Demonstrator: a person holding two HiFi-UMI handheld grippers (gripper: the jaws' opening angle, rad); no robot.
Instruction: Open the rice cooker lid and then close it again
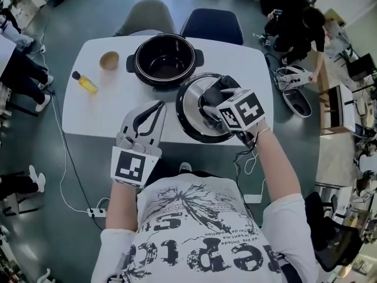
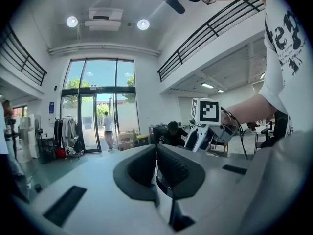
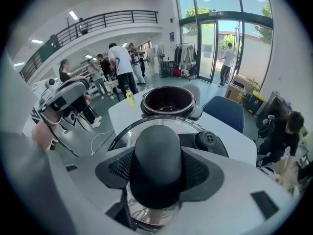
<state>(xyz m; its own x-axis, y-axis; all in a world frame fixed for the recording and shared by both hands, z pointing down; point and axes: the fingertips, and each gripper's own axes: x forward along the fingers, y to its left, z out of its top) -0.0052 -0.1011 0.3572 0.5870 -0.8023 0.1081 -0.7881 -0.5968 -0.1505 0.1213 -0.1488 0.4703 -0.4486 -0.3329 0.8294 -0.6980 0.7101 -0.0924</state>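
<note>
The rice cooker (image 1: 165, 61) stands uncovered at the back middle of the white table (image 1: 88, 117), its dark inner pot showing; the right gripper view has it (image 3: 168, 99) straight ahead. Its round steel-rimmed lid (image 1: 191, 117) is off the pot, in front of it and to the right, over the table's near edge. My right gripper (image 1: 212, 104) is shut on the lid's black knob (image 3: 157, 165), which fills the space between the jaws. My left gripper (image 1: 158, 108) hovers left of the lid with jaws together and nothing held (image 2: 157, 168).
A small yellow bottle (image 1: 85, 82) and a tan cup (image 1: 109, 60) sit on the table's left part. Two chairs (image 1: 212, 22) stand behind the table. A power strip (image 1: 97, 212) and cable lie on the floor at left. People stand and sit around the hall.
</note>
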